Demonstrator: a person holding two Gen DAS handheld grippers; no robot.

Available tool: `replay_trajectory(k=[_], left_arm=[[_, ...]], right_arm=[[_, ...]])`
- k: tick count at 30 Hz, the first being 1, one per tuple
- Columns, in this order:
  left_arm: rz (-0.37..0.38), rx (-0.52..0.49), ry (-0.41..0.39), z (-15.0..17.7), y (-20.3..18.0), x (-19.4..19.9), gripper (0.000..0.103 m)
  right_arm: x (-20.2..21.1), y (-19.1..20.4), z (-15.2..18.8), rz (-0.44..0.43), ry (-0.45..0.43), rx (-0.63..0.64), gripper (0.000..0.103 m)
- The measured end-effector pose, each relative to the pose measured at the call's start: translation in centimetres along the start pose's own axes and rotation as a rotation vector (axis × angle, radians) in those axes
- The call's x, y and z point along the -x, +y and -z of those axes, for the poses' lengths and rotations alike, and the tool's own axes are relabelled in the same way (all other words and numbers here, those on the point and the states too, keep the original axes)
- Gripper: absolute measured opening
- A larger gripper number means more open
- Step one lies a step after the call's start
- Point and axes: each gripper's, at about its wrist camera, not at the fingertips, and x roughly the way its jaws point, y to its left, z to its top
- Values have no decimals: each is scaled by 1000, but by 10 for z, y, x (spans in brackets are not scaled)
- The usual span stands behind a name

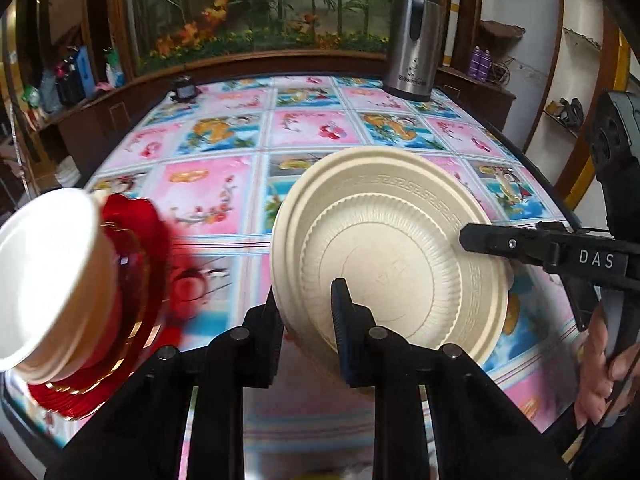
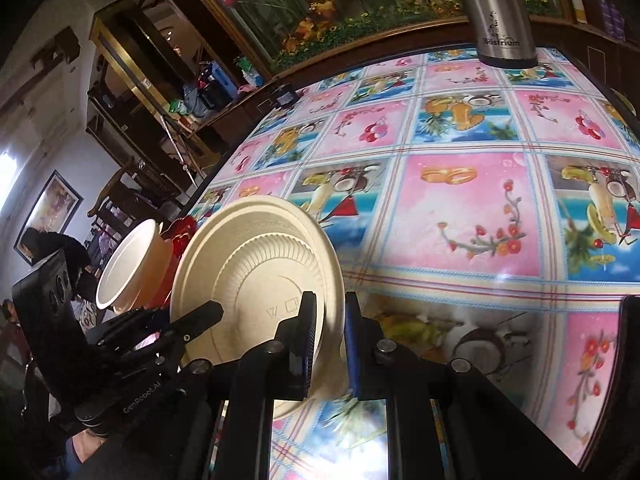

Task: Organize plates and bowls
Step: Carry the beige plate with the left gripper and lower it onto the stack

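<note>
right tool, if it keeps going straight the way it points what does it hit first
The right tool is already shut on the rim of the cream plate. Past the plate, its line slopes down to the patterned tablecloth, probably the first thing met; depth is uncertain.

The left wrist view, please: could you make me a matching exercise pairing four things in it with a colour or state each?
Things:
1. plate stack
2. bowl
3. red plates
4. steel flask

States:
A. standing upright at the table's far edge
B. cream, resting on the red plates
C. gold-trimmed, stacked under something cream
D. tilted, gripped at its rim by both tools

Pairs: 1-D, 2-B, 3-C, 4-A
</note>
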Motion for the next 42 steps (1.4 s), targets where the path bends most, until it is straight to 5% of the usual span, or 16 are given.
replay_trajectory(k=[17, 33, 39, 42], left_arm=[[-29, 11, -70, 24, 33, 30, 20], [34, -8, 21, 29, 23, -3, 20], [37, -7, 30, 29, 26, -7, 21], [39, -15, 23, 29, 24, -5, 20]], right_arm=[[-1, 65, 17, 35, 22, 89, 13], [-15, 43, 22, 89, 75, 49, 18], [-14, 33, 24, 82, 84, 22, 32], [-10, 32, 29, 70, 79, 26, 27]])
